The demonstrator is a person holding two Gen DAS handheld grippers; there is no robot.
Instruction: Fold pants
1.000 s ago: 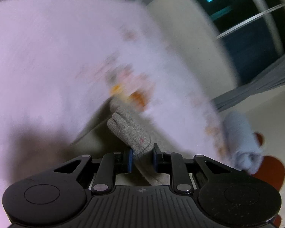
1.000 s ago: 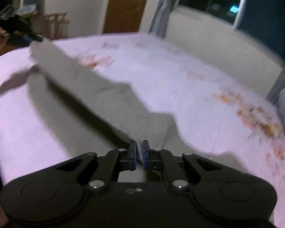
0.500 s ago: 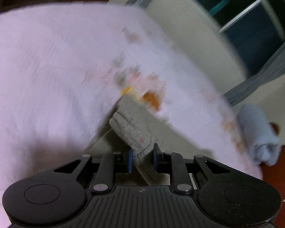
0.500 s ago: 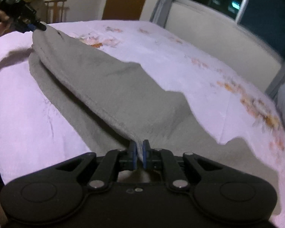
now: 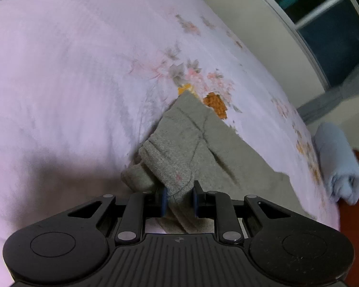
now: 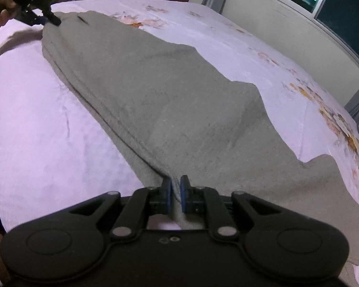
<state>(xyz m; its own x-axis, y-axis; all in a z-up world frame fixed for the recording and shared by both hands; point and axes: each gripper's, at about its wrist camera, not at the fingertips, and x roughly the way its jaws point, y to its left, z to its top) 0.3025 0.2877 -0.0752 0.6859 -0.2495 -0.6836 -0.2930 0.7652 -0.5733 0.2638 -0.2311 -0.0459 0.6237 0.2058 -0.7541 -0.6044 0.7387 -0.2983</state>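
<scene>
On the bedsheet (image 6: pixel 36 119), both grippers' jaws clench opposite ends of the grey pants (image 6: pixel 167 100).

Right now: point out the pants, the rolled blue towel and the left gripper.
pants (image 6: pixel 179 100), right wrist view, middle of the grey cloth.
rolled blue towel (image 5: pixel 335 157), left wrist view, its side.
left gripper (image 5: pixel 179 199), left wrist view, between fingertips, clamped on pants.

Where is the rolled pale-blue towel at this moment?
In the left wrist view, the rolled towel lies at the far right edge of the bed, beyond the grey pants.
</scene>
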